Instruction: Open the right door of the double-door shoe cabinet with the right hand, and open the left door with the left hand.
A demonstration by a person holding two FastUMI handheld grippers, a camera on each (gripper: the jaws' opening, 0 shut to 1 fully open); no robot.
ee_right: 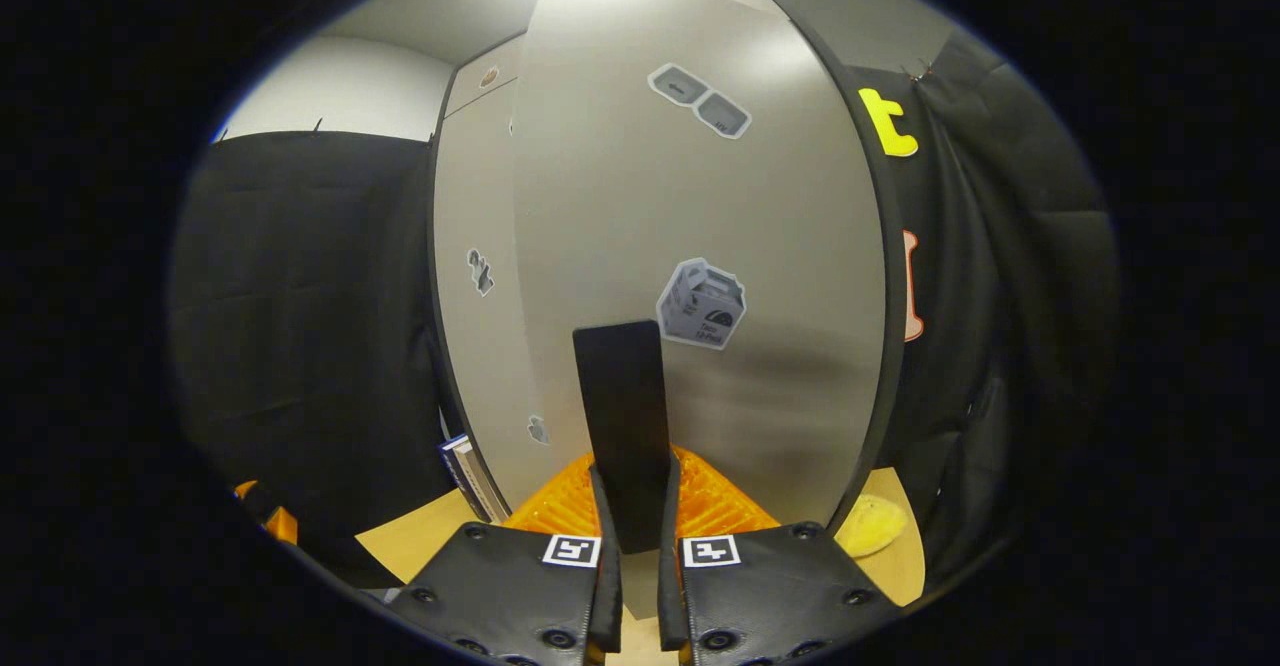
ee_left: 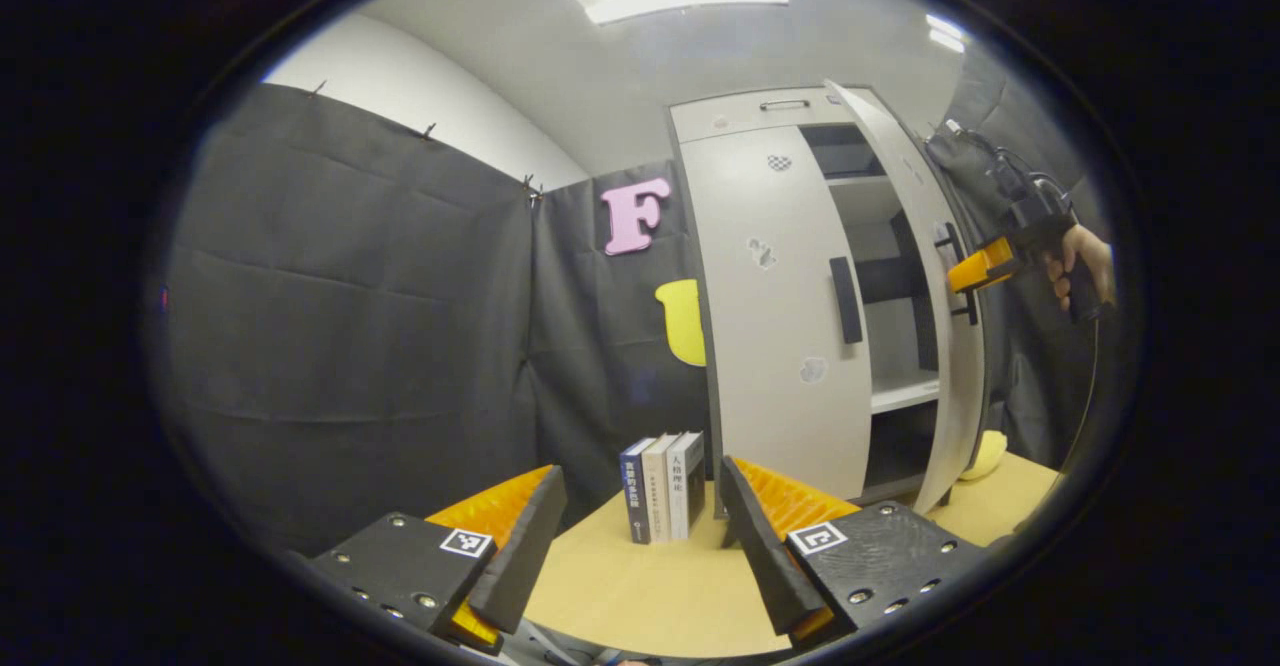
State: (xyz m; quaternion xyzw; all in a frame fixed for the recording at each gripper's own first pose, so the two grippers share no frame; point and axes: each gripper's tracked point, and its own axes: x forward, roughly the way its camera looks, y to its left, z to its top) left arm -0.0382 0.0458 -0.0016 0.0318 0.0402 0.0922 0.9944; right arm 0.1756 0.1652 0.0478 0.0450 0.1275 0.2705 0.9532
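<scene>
The pale grey shoe cabinet point(ee_left: 740, 116) stands on the wooden table. Its right door point(ee_left: 950, 346) is swung partly open, showing shelves point(ee_left: 900, 391) inside. The left door point(ee_left: 780, 316) is closed, with a dark vertical handle point(ee_left: 845, 299). In the left gripper view my left gripper point(ee_left: 640, 546) is open, low over the table and well short of the cabinet. My right gripper point(ee_left: 985, 266), held by a hand point(ee_left: 1085, 266), sits at the right door's handle. In the right gripper view the right gripper point(ee_right: 638, 536) is shut on the right door's dark handle point(ee_right: 622, 426), with the right door point(ee_right: 700, 226) close in front.
Three upright books point(ee_left: 665, 486) stand on the table point(ee_left: 650, 596) just left of the cabinet's base. A yellow object point(ee_right: 870, 526) lies on the table to the right of the open door. Black cloth walls surround the booth.
</scene>
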